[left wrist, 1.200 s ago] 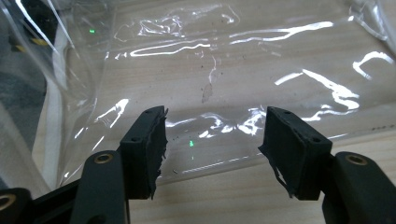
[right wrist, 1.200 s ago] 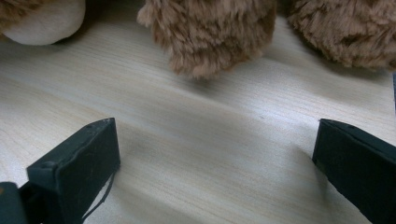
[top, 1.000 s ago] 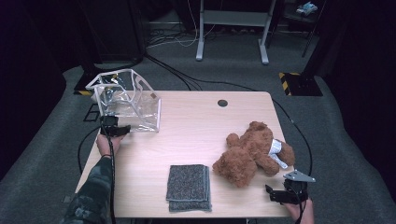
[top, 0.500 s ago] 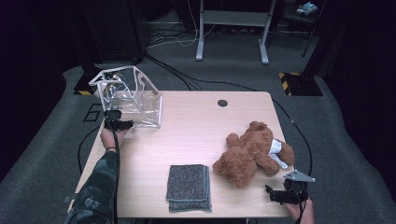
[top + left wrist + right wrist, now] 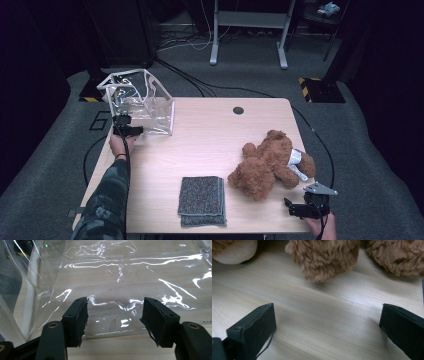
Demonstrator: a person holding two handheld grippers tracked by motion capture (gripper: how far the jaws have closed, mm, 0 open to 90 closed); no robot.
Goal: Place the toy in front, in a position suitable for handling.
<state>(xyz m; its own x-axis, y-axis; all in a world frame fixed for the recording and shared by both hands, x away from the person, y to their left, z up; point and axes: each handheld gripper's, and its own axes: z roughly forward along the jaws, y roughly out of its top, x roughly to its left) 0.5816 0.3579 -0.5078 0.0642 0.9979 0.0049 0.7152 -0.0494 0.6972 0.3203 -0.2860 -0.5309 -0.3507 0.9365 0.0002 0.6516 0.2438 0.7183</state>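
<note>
Tabletop scene — left gripper (image 5: 127, 131) has edged along clear bag (image 5: 142, 102).

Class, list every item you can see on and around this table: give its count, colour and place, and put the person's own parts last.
Clear plastic bag: one, transparent with white trim, far left corner of table.
Teddy bear: one, brown, near right.
Folded cloth: one, dark grey, near edge, middle.
Table: one, light wood, with a dark round hole at its far edge.
Left gripper: one, black, jaws open at the bag's near edge.
Right gripper: one, black, jaws open, short of the bear.
Sleeve: one, camouflage, left.
</note>
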